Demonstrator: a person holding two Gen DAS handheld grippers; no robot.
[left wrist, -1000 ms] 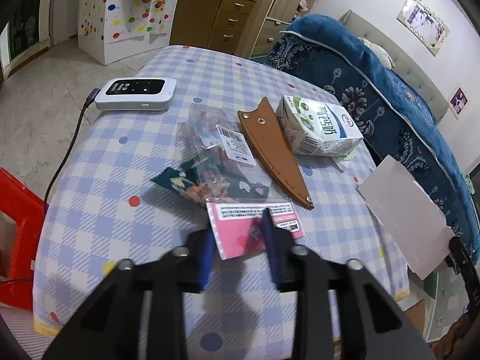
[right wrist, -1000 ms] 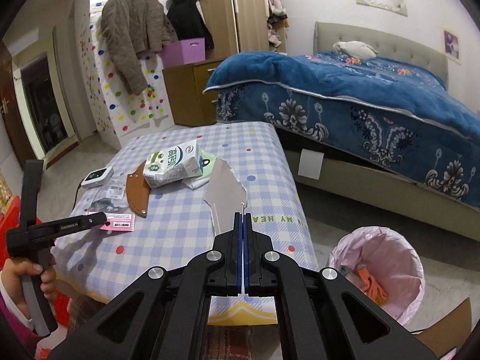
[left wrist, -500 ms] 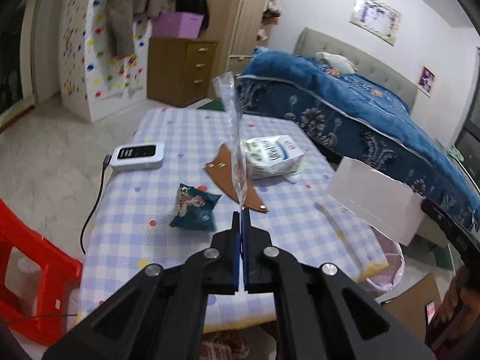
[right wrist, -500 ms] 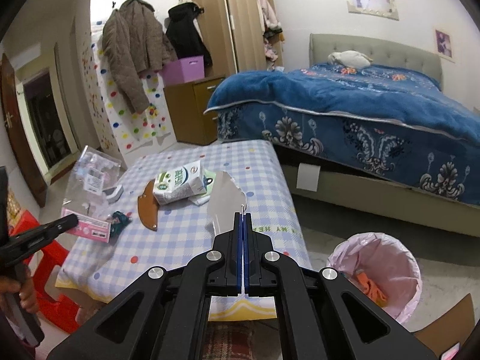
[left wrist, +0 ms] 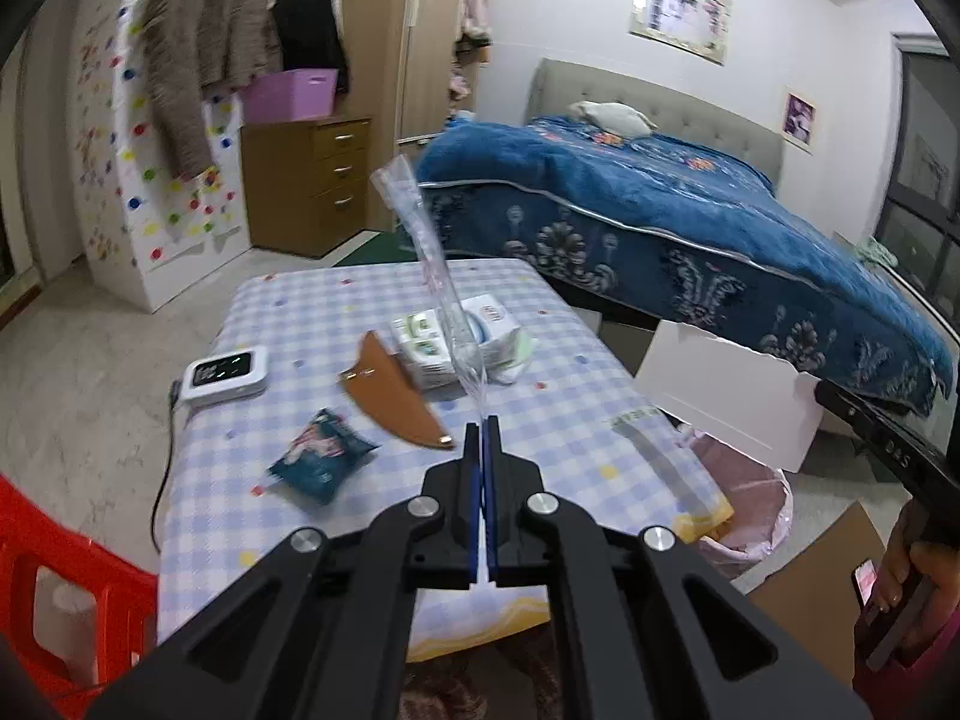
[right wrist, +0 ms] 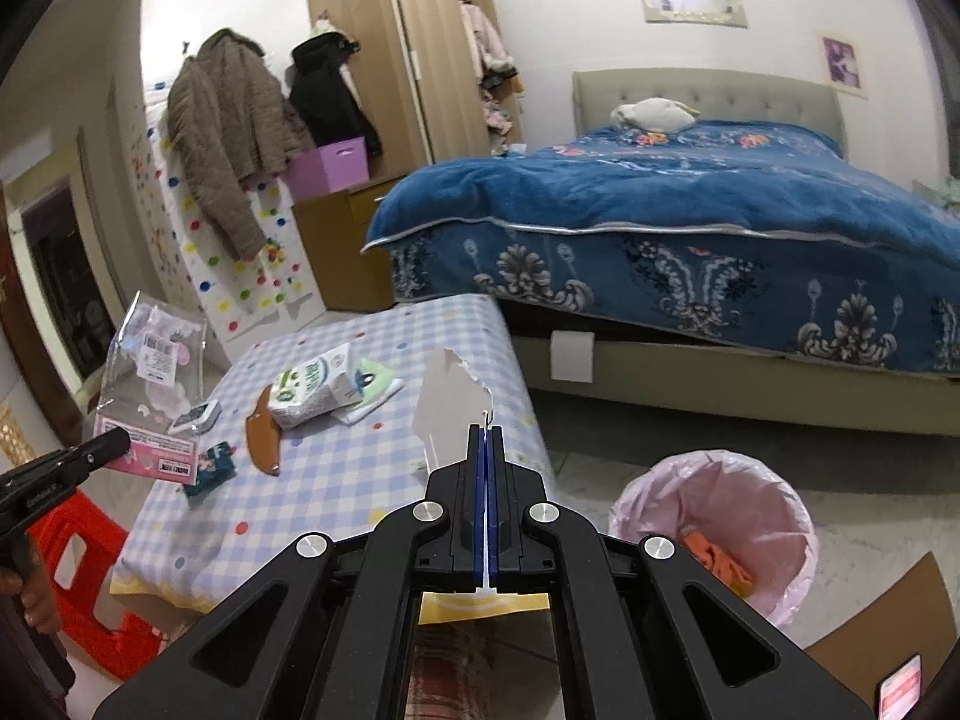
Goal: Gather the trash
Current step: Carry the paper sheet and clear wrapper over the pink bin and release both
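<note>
left gripper clamped on clear plastic packet, held up over table's left end | milk carton, teal wrapper on table | right gripper pinching white card, off the table | pink-lined bin on floor, lower right
</note>
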